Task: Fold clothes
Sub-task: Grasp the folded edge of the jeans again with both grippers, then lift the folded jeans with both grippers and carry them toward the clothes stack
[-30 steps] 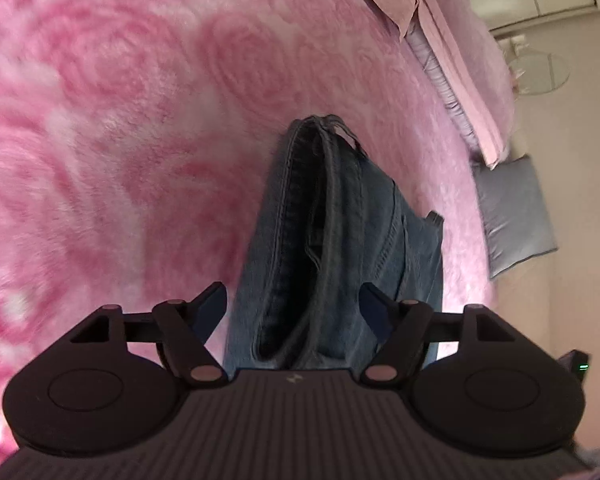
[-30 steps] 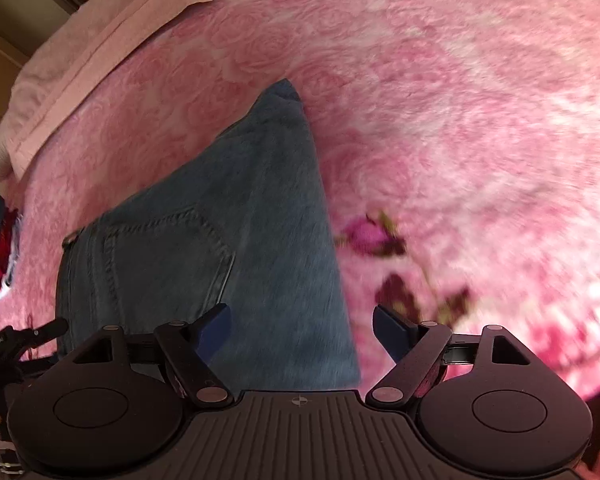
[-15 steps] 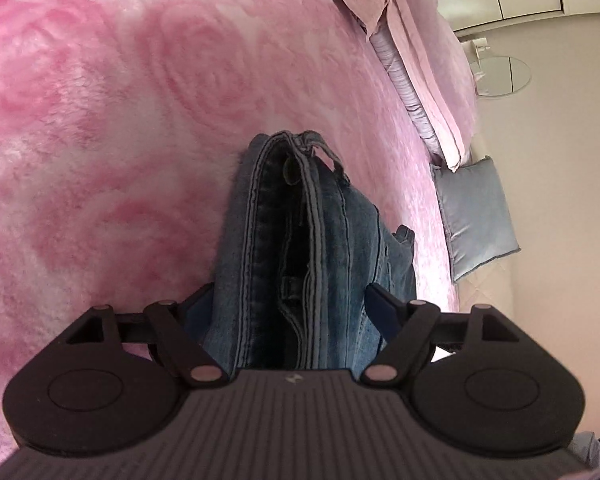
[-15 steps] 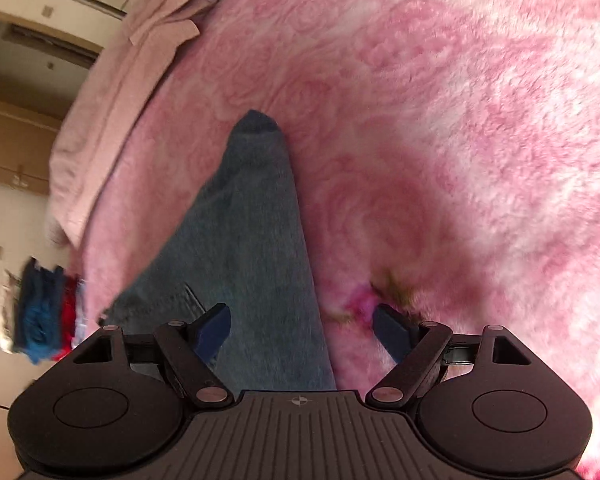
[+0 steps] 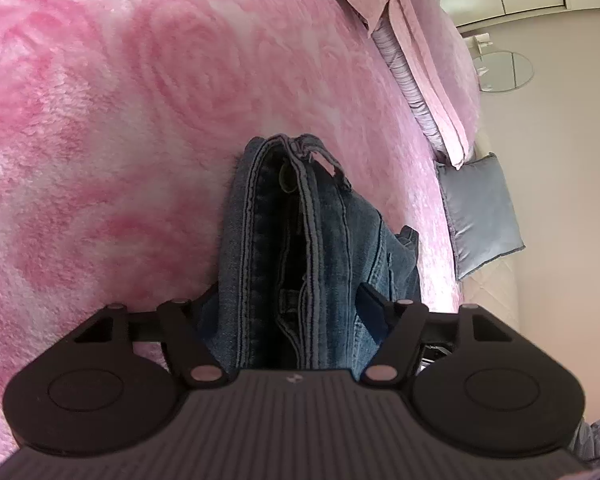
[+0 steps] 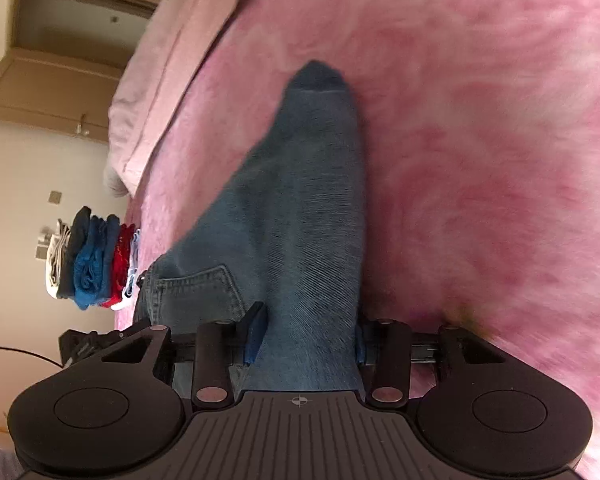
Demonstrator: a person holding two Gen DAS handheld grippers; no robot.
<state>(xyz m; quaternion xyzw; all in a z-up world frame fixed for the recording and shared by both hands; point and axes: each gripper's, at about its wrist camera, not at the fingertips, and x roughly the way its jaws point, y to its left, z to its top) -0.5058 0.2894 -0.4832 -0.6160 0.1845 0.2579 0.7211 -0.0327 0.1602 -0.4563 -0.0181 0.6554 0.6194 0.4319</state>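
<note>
Blue jeans (image 5: 320, 240) lie folded lengthwise on a pink rose-patterned fleece bedspread (image 5: 100, 120). In the left wrist view the waistband end runs between the fingers of my left gripper (image 5: 290, 308). Its jaws are closing, one finger under the denim stack against the bed and the other on top. In the right wrist view the leg end of the jeans (image 6: 308, 208) fills the gap of my right gripper (image 6: 306, 336). Those jaws are closing too, and both pads meet the cloth's edges. The back pocket shows to the left.
A grey cushion (image 5: 480, 216) lies on the floor beside the bed, with a round glass table (image 5: 504, 70) beyond. Pale pink bedding (image 6: 172, 60) is heaped at the bed's head. A stack of folded clothes (image 6: 92, 256) sits at the bed's edge near a door (image 6: 60, 80).
Both grippers came down onto the jeans. The left slid forward over the waistband and narrowed. The right dropped to the leg end and its jaws drew in against the cloth.
</note>
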